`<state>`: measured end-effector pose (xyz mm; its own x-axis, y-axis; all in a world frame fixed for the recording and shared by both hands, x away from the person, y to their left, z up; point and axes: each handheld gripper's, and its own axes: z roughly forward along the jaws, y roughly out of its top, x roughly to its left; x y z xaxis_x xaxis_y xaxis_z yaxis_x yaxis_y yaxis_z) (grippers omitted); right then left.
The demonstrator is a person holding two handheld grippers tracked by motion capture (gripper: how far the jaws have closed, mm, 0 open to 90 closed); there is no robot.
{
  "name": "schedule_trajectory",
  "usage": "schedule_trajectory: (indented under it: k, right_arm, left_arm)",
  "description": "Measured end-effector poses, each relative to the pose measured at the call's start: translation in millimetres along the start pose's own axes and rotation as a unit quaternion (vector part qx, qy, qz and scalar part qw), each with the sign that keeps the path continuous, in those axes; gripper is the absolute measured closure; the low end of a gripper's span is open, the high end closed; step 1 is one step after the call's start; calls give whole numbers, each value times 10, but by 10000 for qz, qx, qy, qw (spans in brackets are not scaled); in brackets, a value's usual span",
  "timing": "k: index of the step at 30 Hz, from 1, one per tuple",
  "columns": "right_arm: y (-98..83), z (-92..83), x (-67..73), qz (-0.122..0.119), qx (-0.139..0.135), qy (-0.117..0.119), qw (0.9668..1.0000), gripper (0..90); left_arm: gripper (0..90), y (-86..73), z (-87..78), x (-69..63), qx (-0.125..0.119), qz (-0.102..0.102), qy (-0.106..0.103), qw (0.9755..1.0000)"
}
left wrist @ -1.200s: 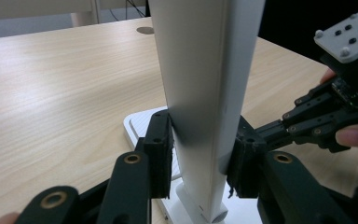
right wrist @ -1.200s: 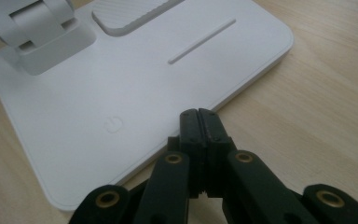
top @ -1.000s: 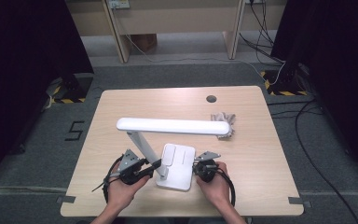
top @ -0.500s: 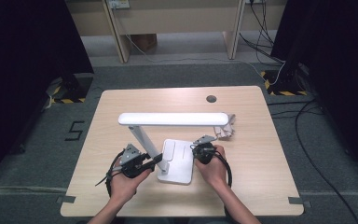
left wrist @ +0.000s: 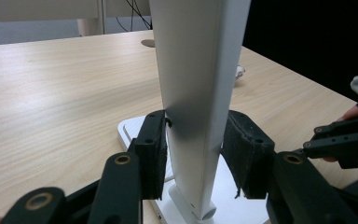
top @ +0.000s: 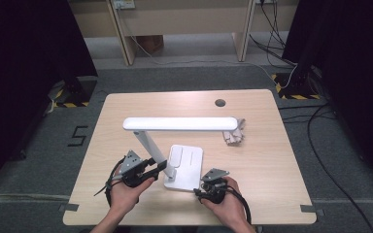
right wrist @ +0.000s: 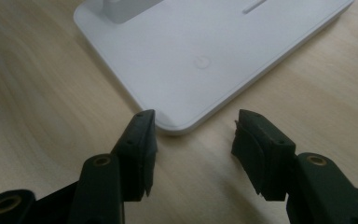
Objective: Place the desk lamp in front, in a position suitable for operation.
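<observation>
Item: white desk lamp [top: 179, 124], standing on the wooden table [top: 272, 160] near its front edge, base [top: 187, 167] flat, stem slanting up to a long level head; a crumpled paper scrap [top: 234, 136] lies just beside the head's far end. Status, as judged: lamp set upright and steadied, the left tool [left wrist: 193, 149] bracketing the lower stem, jaws just eased wider, pads at or barely off its sides; the right tool [right wrist: 193, 135], jaws just sprung wide and empty, sits at the base's near corner, apparently releasing it. Markings: a faint power symbol [right wrist: 200, 62] embossed on the base, a painted "5" [top: 77, 137] on the floor; no brand legible.
</observation>
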<state>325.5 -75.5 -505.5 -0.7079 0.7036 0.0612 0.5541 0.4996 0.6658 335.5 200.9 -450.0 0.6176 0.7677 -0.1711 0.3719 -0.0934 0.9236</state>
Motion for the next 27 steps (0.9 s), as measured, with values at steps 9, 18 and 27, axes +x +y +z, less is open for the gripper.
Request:
schedule_trajectory:
  k: [9, 18, 27]
  right_arm:
    - [31, 41, 129, -474, 52, -152, 9987, 510]
    - [90, 66, 30, -491, 53, -245, 9985, 574]
    - [181, 130, -57, -526, 41, -283, 9982, 589]
  left_arm:
    - [635, 6, 6, 11, -5, 17, 32, 10000]
    - [627, 26, 59, 30, -26, 8, 101, 9999]
    - [628, 79, 146, 88, -12, -6, 222, 9998]
